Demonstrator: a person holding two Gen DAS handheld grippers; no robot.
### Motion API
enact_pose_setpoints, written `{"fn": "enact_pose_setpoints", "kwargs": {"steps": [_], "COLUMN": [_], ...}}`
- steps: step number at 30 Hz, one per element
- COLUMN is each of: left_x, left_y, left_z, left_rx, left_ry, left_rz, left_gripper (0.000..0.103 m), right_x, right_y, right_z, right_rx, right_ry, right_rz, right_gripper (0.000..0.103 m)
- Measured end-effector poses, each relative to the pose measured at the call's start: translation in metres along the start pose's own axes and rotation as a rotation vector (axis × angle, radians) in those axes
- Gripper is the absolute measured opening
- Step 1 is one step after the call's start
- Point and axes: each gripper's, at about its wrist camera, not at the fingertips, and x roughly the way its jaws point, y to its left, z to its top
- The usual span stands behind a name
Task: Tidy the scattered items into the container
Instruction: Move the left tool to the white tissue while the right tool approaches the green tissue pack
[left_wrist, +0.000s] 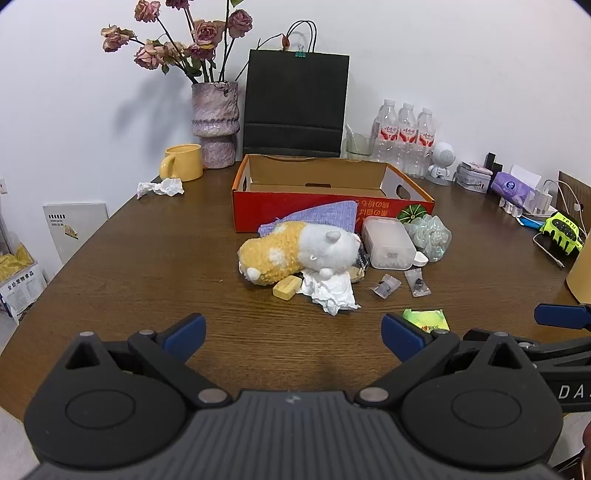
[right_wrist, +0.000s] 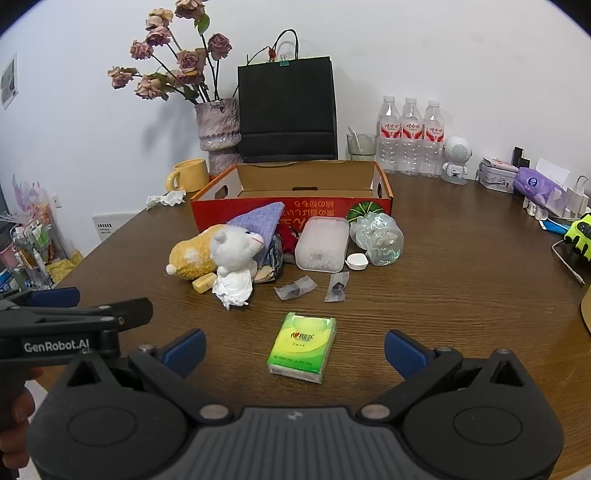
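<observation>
Nothing packed yet: table (right_wrist: 461, 258) carries the whole pile, box (right_wrist: 306, 177) at the back looks empty inside, open top. Step in hand reads as the start, picking a first item. Largest loose thing is the plush (right_wrist: 218, 251), just in front of the box with a purple cloth (right_wrist: 262, 218) leaning on it; clear tub (right_wrist: 323, 243) beside that, bagged wad (right_wrist: 378, 236) next over. Smaller: tissue pack (right_wrist: 302, 347) alone, nearest, then crumpled tissue (right_wrist: 232, 288), yellow block (right_wrist: 203, 283), two sachets (right_wrist: 295, 288). Left gripper (left_wrist: 293, 334) jaws wide apart, holding nothing, over bare wood. Right gripper (right_wrist: 295, 349) same, spread wide, with the tissue pack lined up between the fingers but untouched. Next move likely: right drops, closes across the pack's narrow sides, lifts to the box
</observation>
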Motion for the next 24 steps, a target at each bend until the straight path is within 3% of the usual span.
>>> {"fn": "enact_pose_setpoints", "kwargs": {"steps": [24], "left_x": [0.014], "left_y": [0.005], "left_z": [-0.004], "left_rx": [-0.015], "left_ry": [0.041], "left_rz": [-0.006], "left_gripper": [0.103], "right_x": [0.010], "right_y": [-0.001], "right_z": [0.001], "right_rx": [0.005], "right_ry": [0.055], "right_rz": [0.000], "right_gripper": [0.103]}}
